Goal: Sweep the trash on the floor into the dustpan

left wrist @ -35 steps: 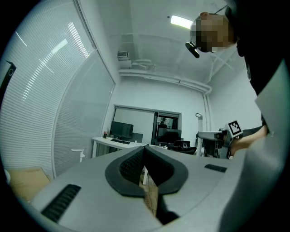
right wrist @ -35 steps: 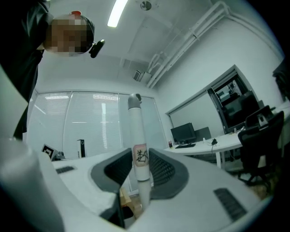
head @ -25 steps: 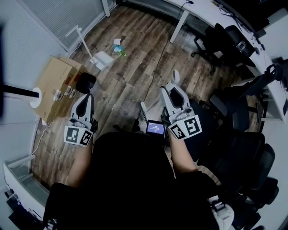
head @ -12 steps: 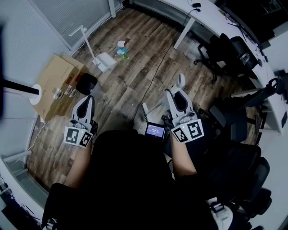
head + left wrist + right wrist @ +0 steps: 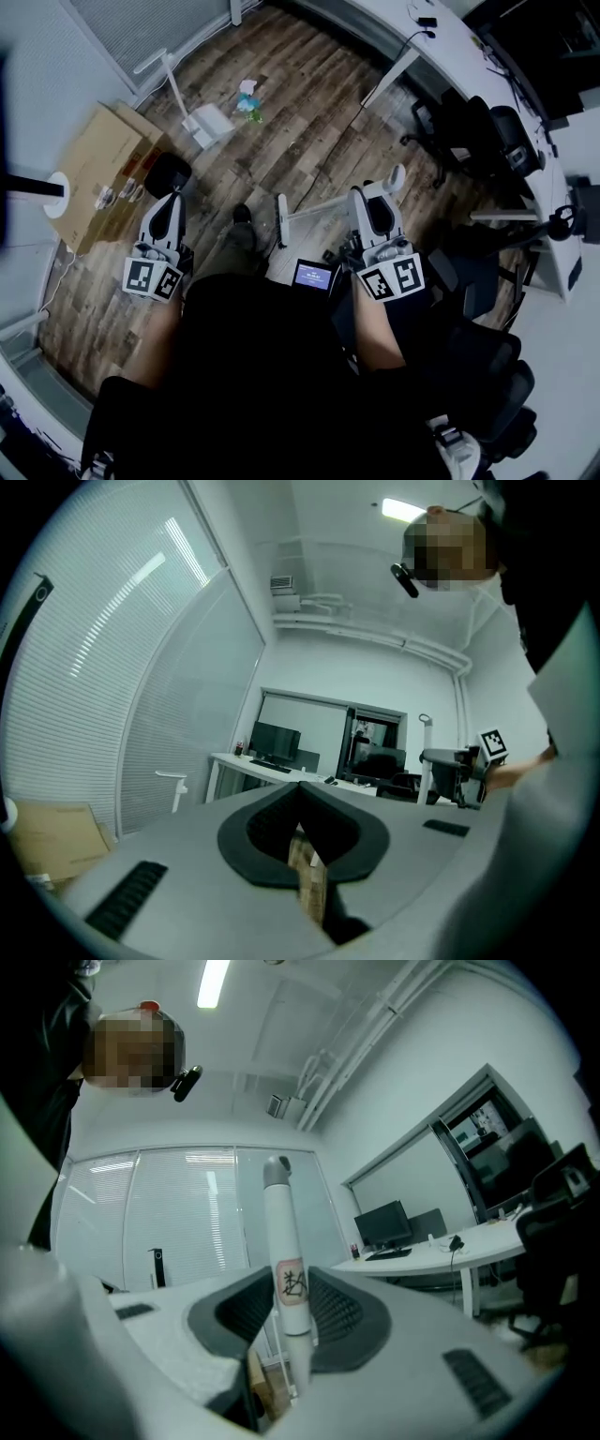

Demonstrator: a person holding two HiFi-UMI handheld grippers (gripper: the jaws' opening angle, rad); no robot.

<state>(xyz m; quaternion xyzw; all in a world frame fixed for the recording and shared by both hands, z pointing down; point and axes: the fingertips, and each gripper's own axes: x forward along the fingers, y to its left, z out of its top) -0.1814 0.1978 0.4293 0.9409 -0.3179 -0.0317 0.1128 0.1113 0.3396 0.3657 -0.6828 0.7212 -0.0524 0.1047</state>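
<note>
In the right gripper view my right gripper (image 5: pixel 292 1309) is shut on the white broom handle (image 5: pixel 281 1241), which stands upright between the pads with its grey cap on top. In the head view the right gripper (image 5: pixel 367 194) holds that pole, and the broom head (image 5: pixel 279 220) hangs to its left above the wooden floor. My left gripper (image 5: pixel 175 200) is shut with nothing in it; its jaws (image 5: pixel 305 841) show only floor through the slit. The trash (image 5: pixel 247 99), white paper and green bits, lies further ahead. A white long-handled dustpan (image 5: pixel 209 122) stands just left of it.
A cardboard box (image 5: pixel 98 169) and a black round object (image 5: pixel 169 173) sit in front of the left gripper. A white desk leg (image 5: pixel 394 73) and cable lie ahead right. Black office chairs (image 5: pixel 473 131) crowd the right. A person's shoe (image 5: pixel 242 214) is on the floor.
Both grippers have moved forward over the floor with the person. A shoe has stepped into view between them. The broom head has shifted left. Neither gripper's jaws changed.
</note>
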